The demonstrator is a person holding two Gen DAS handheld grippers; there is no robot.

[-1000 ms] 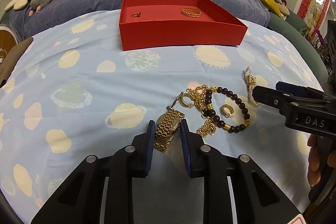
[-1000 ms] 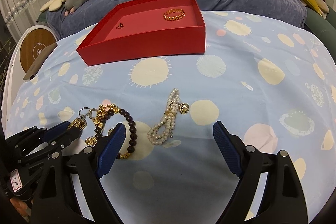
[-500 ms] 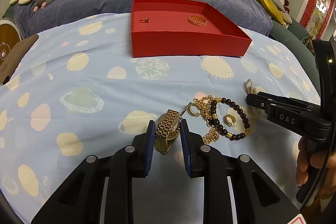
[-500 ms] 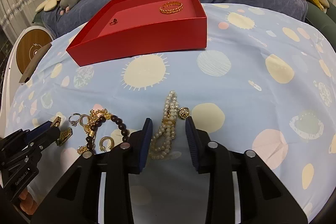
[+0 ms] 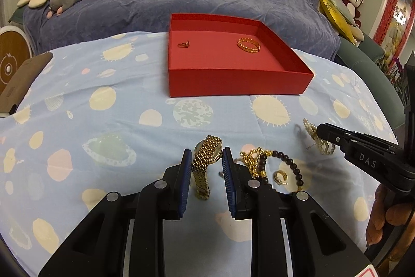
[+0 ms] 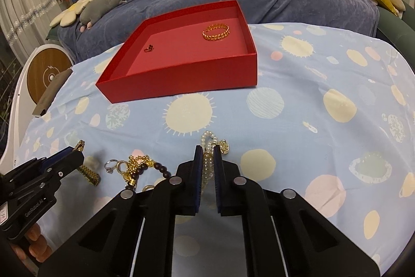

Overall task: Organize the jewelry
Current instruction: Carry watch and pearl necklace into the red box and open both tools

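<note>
Left gripper (image 5: 205, 165): I have it clamped on the gold watch (image 5: 206, 160); the band hangs down between the blue pads, so the watch looks lifted off the cloth.

Right gripper (image 6: 207, 168): narrowed around the pearl bracelet (image 6: 208, 147), pads pressing the strands from both sides; the far loop and its gold charm stick out past the tips.

Red box (image 5: 233, 85): sits ahead of both grippers on the planet-print cloth (image 5: 103, 121), open side up, so I can drop pieces in from above. A gold bangle (image 5: 248, 45) and a small ring (image 5: 183, 44) already lie inside, well apart.

Leftover pile: dark bead bracelet (image 5: 285, 162), gold chain (image 5: 253, 160) and a gold hoop earring (image 5: 280, 177) lie tangled between my two grippers.

Why two grasps: my guess is each piece was taken from its own end of the pile so neither snags the tangle.

Next: carry both to the box, I judge.
</note>
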